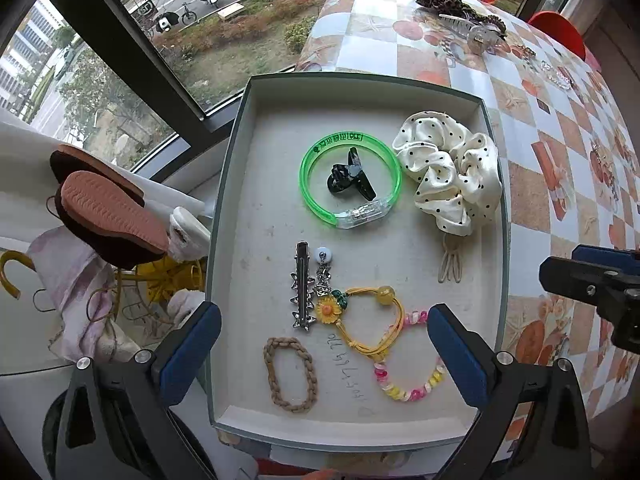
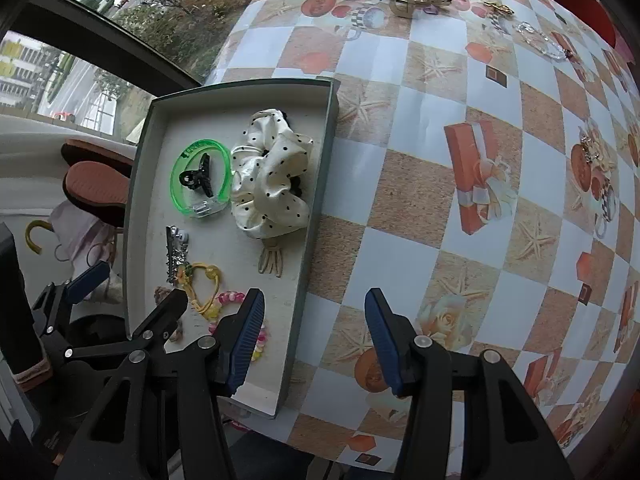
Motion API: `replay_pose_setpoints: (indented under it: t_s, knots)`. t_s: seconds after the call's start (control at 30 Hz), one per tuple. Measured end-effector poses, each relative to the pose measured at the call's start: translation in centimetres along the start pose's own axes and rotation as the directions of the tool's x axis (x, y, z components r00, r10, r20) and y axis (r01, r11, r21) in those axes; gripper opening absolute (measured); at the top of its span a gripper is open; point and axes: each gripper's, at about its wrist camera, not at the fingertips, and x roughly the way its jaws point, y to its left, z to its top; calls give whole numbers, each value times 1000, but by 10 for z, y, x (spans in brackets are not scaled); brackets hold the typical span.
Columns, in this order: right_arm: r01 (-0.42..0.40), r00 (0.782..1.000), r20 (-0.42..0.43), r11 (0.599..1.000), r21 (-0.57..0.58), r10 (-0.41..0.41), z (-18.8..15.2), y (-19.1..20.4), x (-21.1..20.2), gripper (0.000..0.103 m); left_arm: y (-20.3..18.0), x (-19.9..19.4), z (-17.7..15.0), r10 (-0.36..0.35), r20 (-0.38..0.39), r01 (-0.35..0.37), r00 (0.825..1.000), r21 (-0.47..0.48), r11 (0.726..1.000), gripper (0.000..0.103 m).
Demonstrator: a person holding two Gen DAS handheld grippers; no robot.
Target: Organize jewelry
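Here, the checked table (image 2: 420, 128) is carrying the grey tray (image 1: 240, 160); the left gripper (image 1: 324, 350) is hanging wide open and empty over the yellow hair tie (image 1: 376, 320) lying inside; the right gripper (image 2: 316, 340) is waiting half-open, empty; lifting straight up is looking safest.

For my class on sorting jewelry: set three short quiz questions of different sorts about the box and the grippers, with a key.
1. True or false: the black claw clip lies inside the green bangle.
2. What lies right of the bangle in the left wrist view? A. white polka-dot scrunchie B. silver star clip C. braided brown hair tie
3. Fill in: the left gripper, above the box, holds ____.

Key: 1 true; 2 A; 3 nothing, as its jaws stand wide open.
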Motion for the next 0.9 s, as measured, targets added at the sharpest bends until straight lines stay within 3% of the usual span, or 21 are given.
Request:
replay_pose_setpoints:
  t_s: [0.17, 0.27, 0.5, 0.9]
  knots:
    - [17, 1000, -5, 1000, -13, -17, 1, 5, 0, 56, -1, -6, -4, 9, 0, -9, 1000, 12, 1000, 103]
    - [28, 1000, -9, 999, -29, -28, 2, 9, -1, 67, 2, -11, -5, 12, 4, -12, 1000, 7, 1000, 103]
    - [45, 999, 2, 995, -85, -45, 1, 24, -13, 79, 12, -24, -7, 41, 1, -41, 999, -15, 999, 103]
    - [92, 992, 104, 983, -158, -77, 8, 46, -65, 86, 28, -77, -1, 15, 94, -8, 995, -71, 997, 103]
